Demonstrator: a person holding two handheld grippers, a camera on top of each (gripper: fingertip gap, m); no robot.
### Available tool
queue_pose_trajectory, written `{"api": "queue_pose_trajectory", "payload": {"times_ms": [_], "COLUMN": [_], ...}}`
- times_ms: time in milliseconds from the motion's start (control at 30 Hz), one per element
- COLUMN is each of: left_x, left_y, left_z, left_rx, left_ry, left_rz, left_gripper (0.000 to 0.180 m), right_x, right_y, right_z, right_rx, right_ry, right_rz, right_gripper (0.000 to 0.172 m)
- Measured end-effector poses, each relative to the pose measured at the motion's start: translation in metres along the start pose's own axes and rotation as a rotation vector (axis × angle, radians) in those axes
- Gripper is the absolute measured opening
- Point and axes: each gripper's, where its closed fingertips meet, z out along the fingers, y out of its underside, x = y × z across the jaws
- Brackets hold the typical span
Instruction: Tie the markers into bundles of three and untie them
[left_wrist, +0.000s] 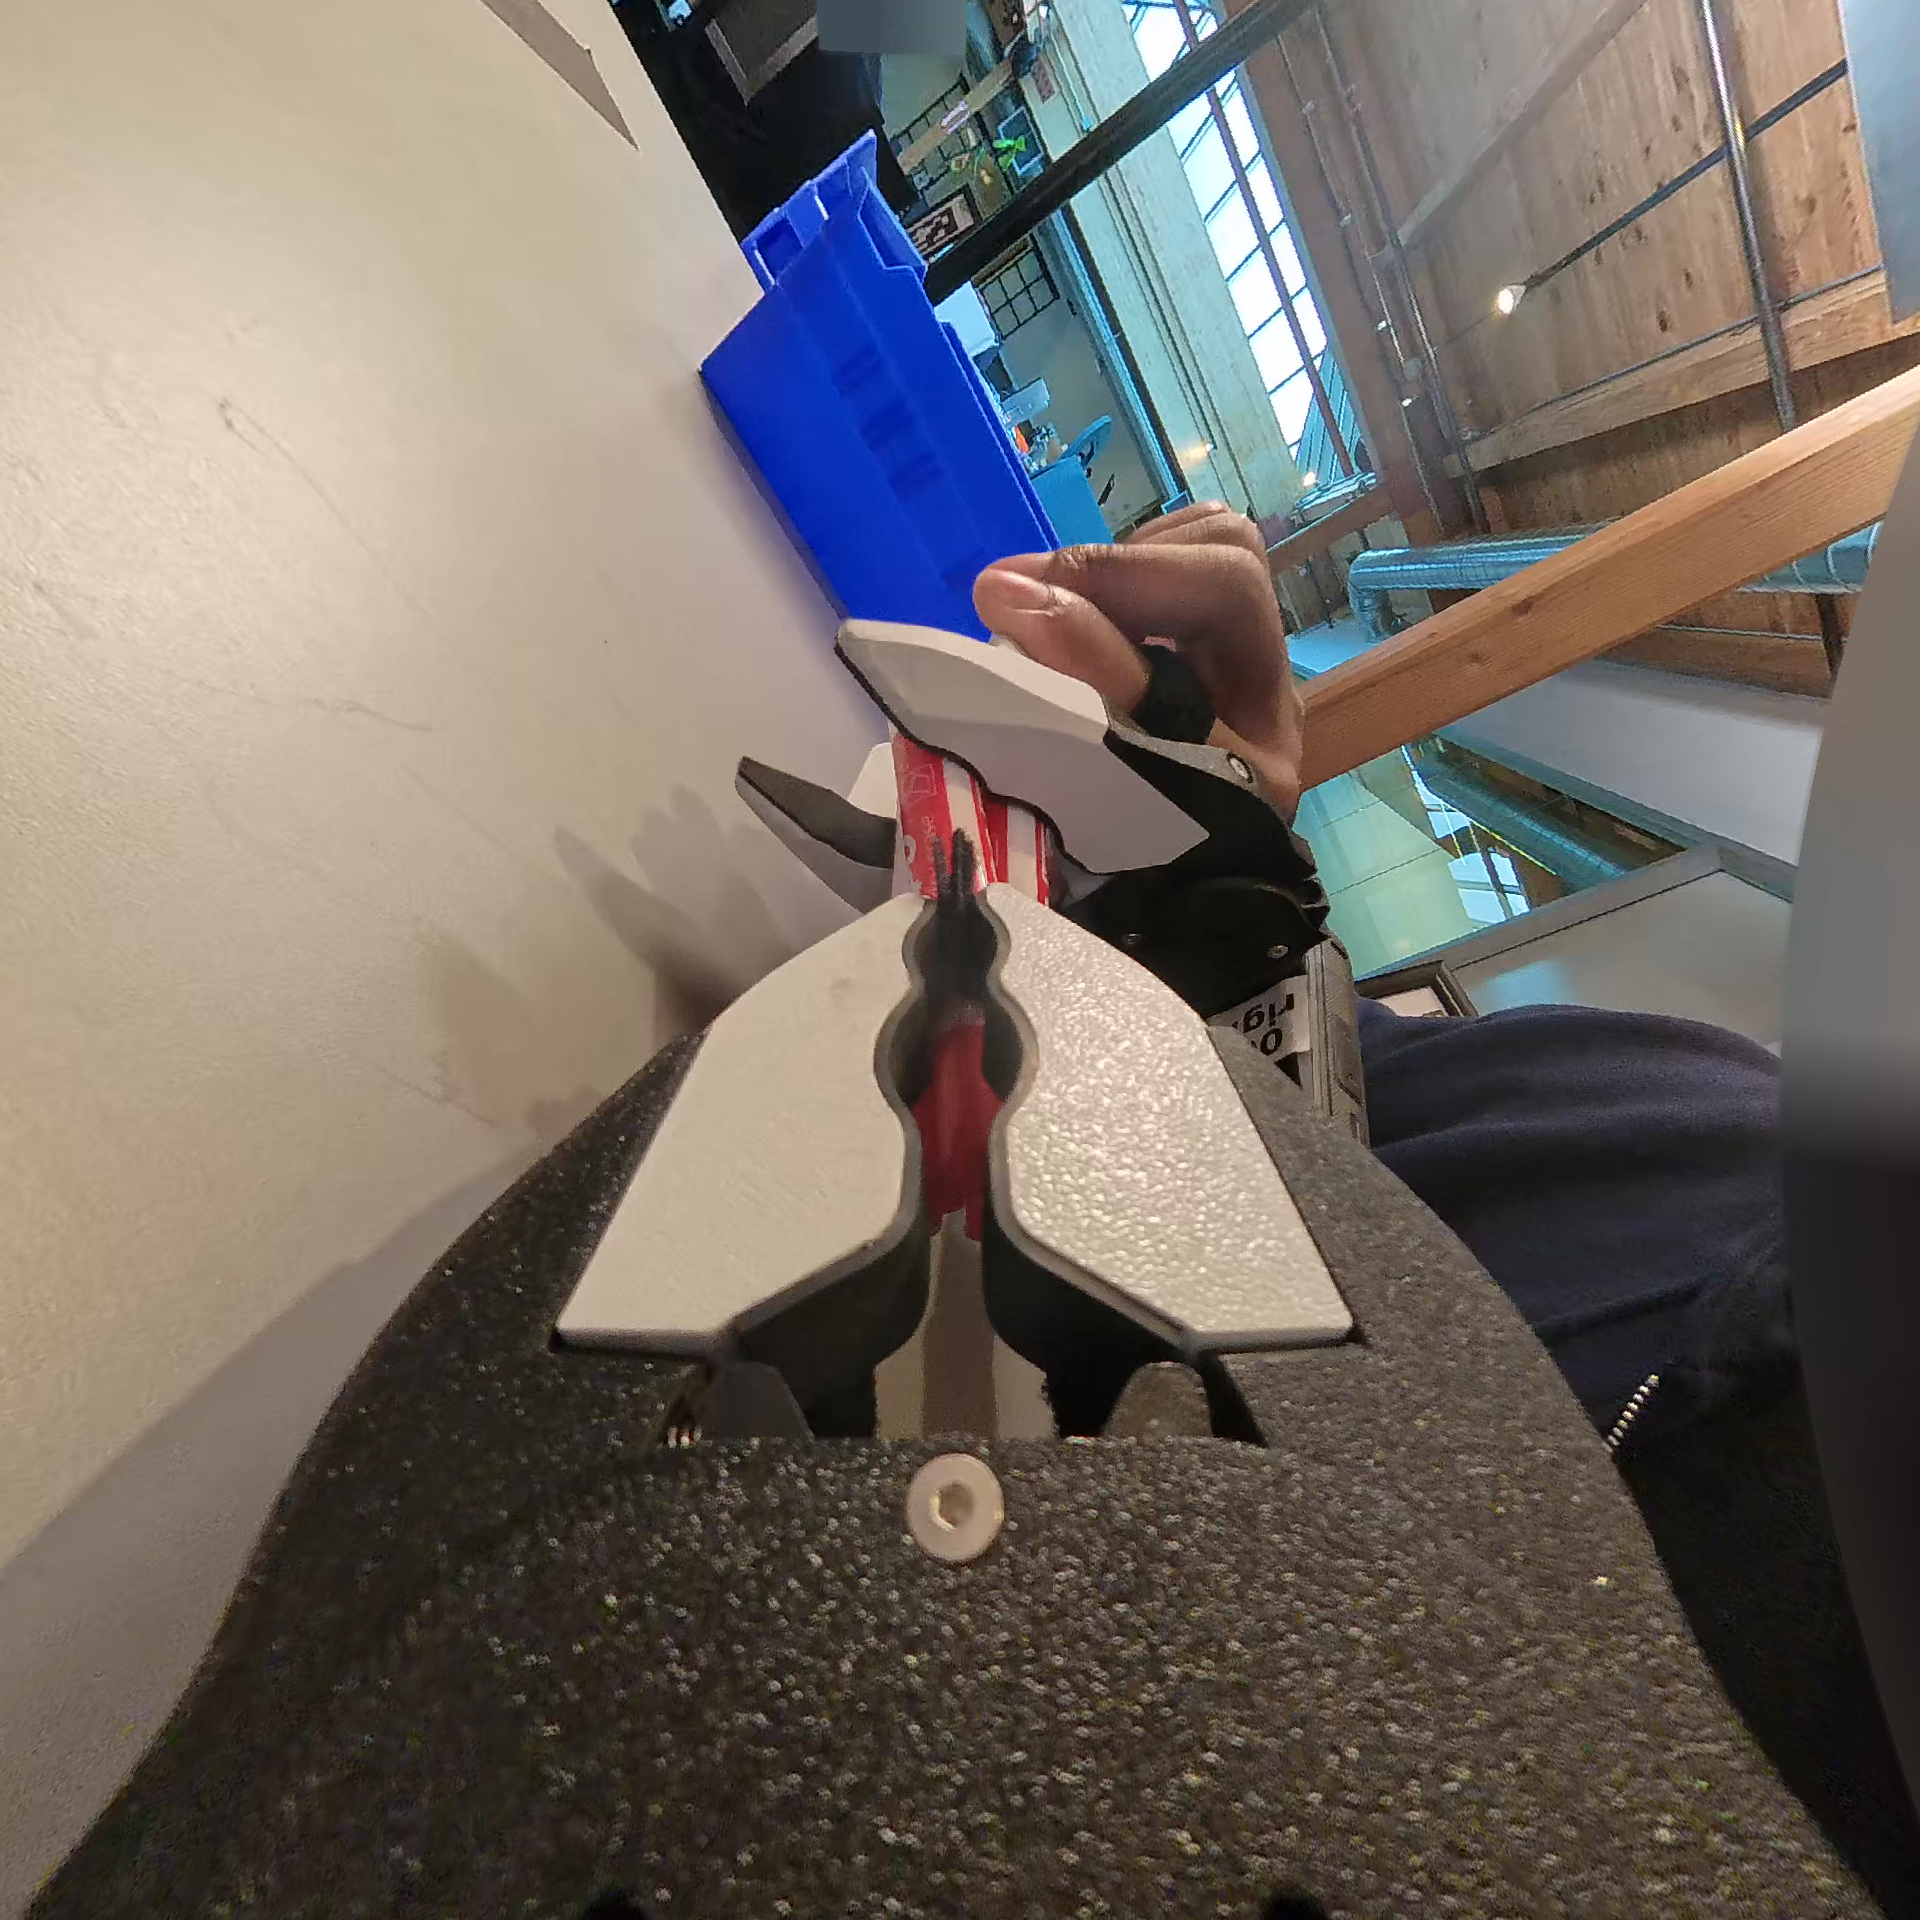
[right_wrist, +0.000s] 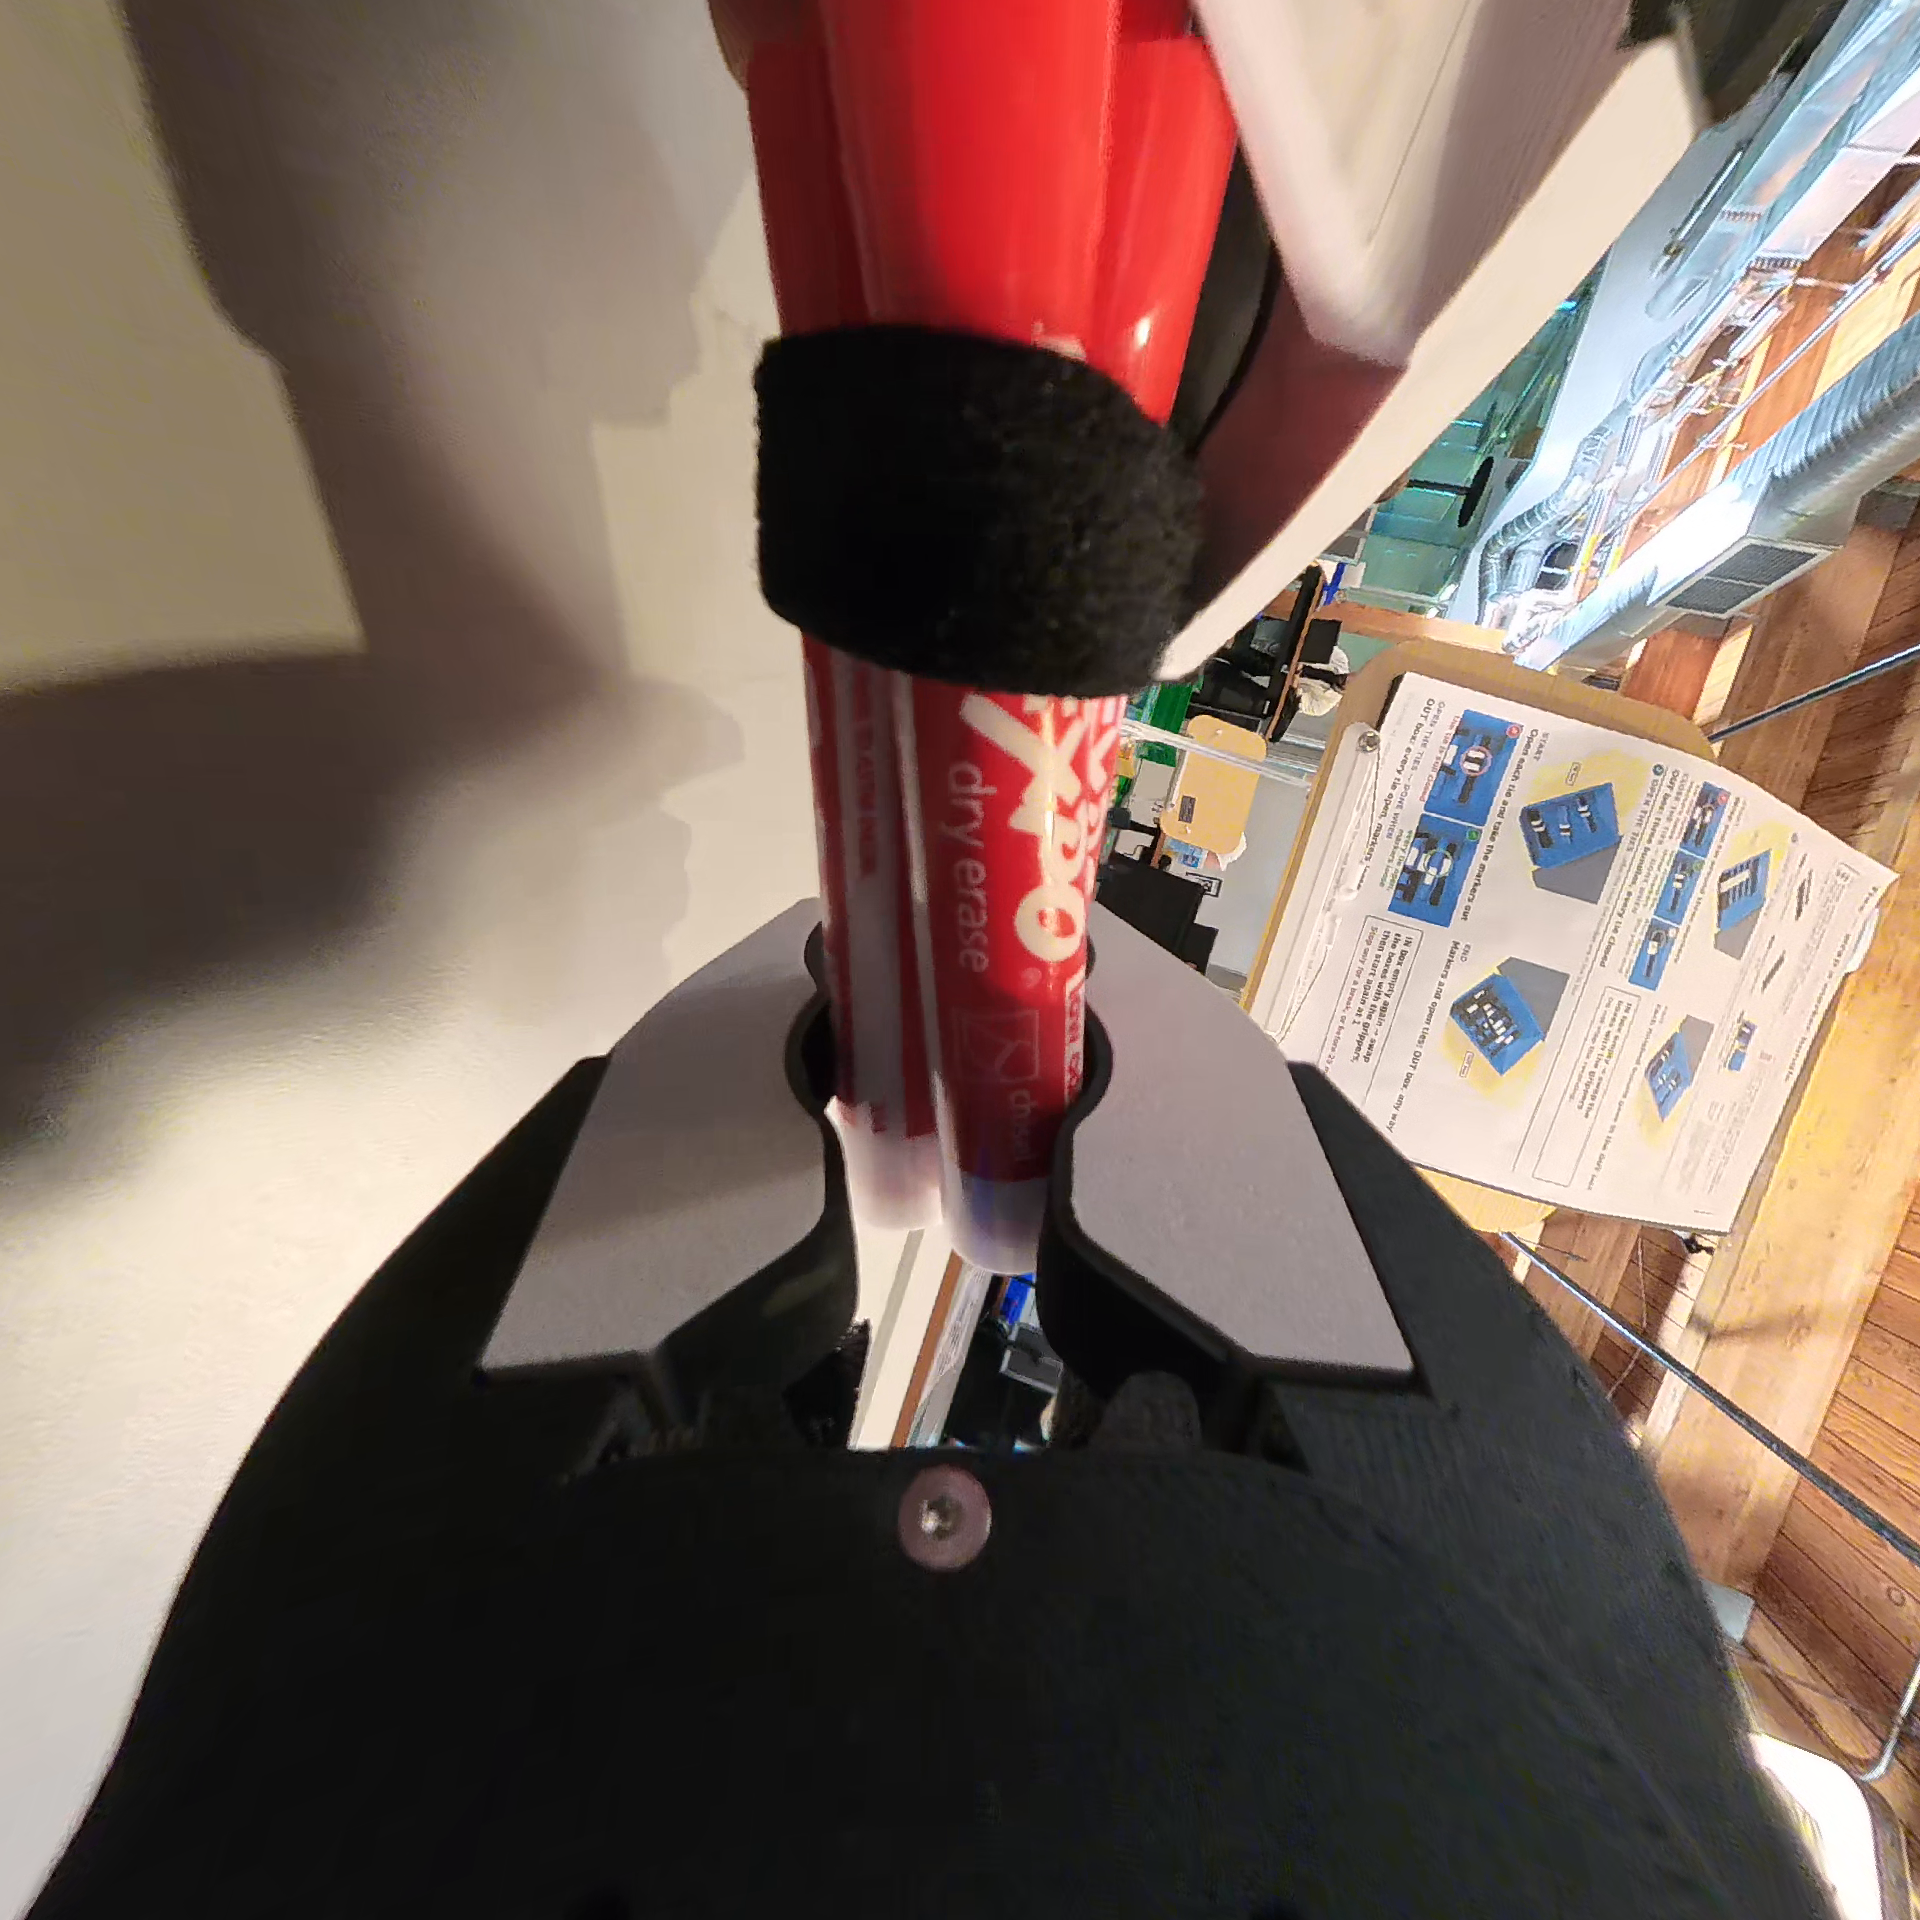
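1. The pale, scuffed surface (left_wrist: 260, 623) lies bare to the left of both tools, leaving wide room to pass there.
2. A blue ribbed plastic bin (left_wrist: 873, 416) stands on the surface just beyond the right tool (left_wrist: 831, 748), blocking the way forward.
3. The bundle of red-and-white markers (right_wrist: 966, 914) with its black fabric strap (right_wrist: 966, 520) fills the space between the two tools.
4. A dark-sleeved arm (left_wrist: 1558, 1195) closes off the right side.

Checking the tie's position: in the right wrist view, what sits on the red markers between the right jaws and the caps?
A black strap wraps the red markers there, seen in the right wrist view.
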Motion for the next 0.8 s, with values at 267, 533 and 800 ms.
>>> {"api": "queue_pose_trajectory", "payload": {"times_ms": [267, 533, 800], "left_x": [-0.003, -0.005, -0.003], "left_y": [0.004, 0.005, -0.003], "left_z": [0.000, -0.003, -0.007], "left_rx": [-0.054, -0.107, -0.091], "left_ry": [-0.003, -0.035, -0.014], "left_rz": [-0.011, 0.084, 0.148], "left_gripper": [0.005, 0.005, 0.006], "right_x": [-0.005, -0.005, 0.004], "right_y": [-0.008, -0.013, -0.011], "right_z": [-0.001, -0.001, 0.004], "right_rx": [0.015, 0.019, 0.002], "right_ry": [-0.020, -0.017, 0.034], "right_rz": [-0.019, -0.032, -0.014], "right_gripper": [0.038, 0.037, 0.041]}}
